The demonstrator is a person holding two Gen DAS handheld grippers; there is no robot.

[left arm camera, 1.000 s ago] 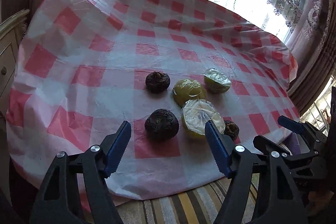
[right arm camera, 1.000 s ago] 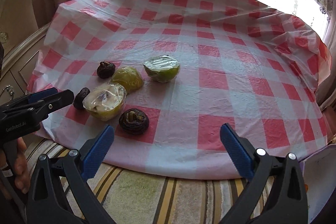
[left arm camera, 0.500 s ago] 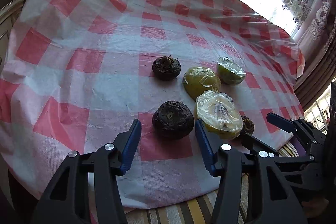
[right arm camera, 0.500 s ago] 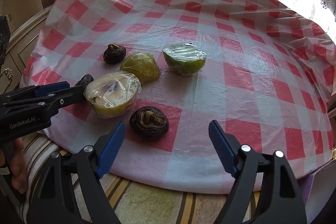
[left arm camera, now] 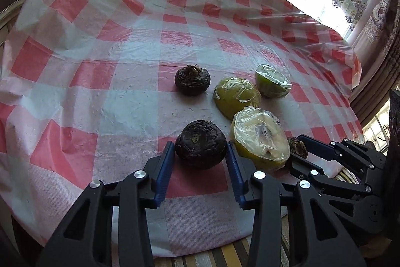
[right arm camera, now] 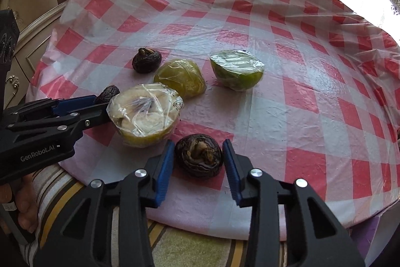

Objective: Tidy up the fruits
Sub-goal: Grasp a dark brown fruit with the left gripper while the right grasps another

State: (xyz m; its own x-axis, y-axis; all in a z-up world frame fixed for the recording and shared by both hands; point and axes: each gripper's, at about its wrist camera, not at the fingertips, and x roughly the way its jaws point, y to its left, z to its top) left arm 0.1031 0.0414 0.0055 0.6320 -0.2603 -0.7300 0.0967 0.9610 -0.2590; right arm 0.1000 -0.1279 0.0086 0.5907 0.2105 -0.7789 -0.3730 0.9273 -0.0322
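Note:
Three dark water chestnuts and three plastic-wrapped green fruit halves lie on the checked tablecloth [left arm camera: 100, 81]. My left gripper [left arm camera: 200, 149] has its blue pads on both sides of the near chestnut [left arm camera: 201, 144], touching it. In the right wrist view my right gripper [right arm camera: 198, 152] brackets another chestnut [right arm camera: 198, 158] at the table's front edge, pads at its flanks. A third chestnut [left arm camera: 192, 79] sits farther back. A wrapped half with pale flesh [left arm camera: 260, 138] lies between the grippers; a yellow-green half [left arm camera: 236, 96] and a green half [left arm camera: 272, 80] lie behind it.
The tablecloth [right arm camera: 300, 104] hangs over the round table's front edge above a striped cushion [right arm camera: 190, 244]. A cream cabinet [right arm camera: 22, 46] stands at left, curtains and a bright window behind. The left gripper's body [right arm camera: 45, 126] reaches in beside the pale half.
Both grippers have moved forward and narrowed. The left one now flanks the near chestnut; the right one has shifted left and flanks the front-edge chestnut.

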